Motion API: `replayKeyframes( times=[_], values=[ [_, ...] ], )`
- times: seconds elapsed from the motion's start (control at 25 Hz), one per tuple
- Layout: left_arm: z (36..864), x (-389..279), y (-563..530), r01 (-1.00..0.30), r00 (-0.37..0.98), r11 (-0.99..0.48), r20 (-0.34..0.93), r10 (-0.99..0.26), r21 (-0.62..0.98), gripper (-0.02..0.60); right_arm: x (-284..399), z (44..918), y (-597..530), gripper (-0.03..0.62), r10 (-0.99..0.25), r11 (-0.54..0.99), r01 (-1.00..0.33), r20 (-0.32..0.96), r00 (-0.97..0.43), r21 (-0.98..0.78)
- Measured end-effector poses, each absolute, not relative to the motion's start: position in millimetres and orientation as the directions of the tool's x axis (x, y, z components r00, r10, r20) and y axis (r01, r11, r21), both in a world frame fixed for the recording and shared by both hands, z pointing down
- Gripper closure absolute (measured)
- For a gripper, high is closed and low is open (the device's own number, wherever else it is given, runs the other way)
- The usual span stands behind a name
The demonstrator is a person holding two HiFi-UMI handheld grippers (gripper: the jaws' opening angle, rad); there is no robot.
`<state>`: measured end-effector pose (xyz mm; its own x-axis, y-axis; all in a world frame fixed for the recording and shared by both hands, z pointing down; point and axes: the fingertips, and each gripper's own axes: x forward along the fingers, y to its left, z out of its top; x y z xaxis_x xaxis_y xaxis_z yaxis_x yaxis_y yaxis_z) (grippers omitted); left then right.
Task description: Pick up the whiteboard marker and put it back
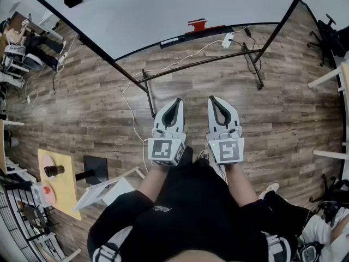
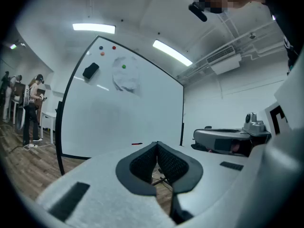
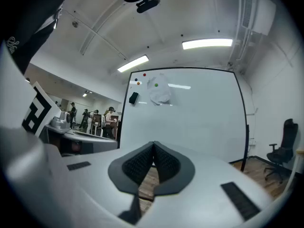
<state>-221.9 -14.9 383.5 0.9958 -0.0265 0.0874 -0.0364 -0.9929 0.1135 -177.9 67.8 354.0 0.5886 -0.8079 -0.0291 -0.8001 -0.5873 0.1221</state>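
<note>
Indoors, the left gripper [image 1: 175, 103] and right gripper [image 1: 214, 100] hang level over a wood-plank floor [image 1: 82, 108], jaws pressed together on nothing; beyond, the red whiteboard marker [image 2: 137, 144] lies at the whiteboard's [image 1: 163, 4] bottom ledge, well apart.

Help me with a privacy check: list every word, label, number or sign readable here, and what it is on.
Nothing is legible.
Script logo on the person's black shirt: too small to read.
Square markers on the left gripper and right gripper: patterns, not letters.
Whiteboard: no writing seen.
</note>
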Motion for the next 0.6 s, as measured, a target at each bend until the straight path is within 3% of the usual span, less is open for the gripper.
replayKeyframes(
  times=[0.6],
  values=[
    [402,-208,-96,0.013,0.994,-0.984,0.106,0.032,0.177,0.575,-163,376,-20,0.591,-0.806,-0.586,-0.807,0.044,0.590,0.078]
  ],
)
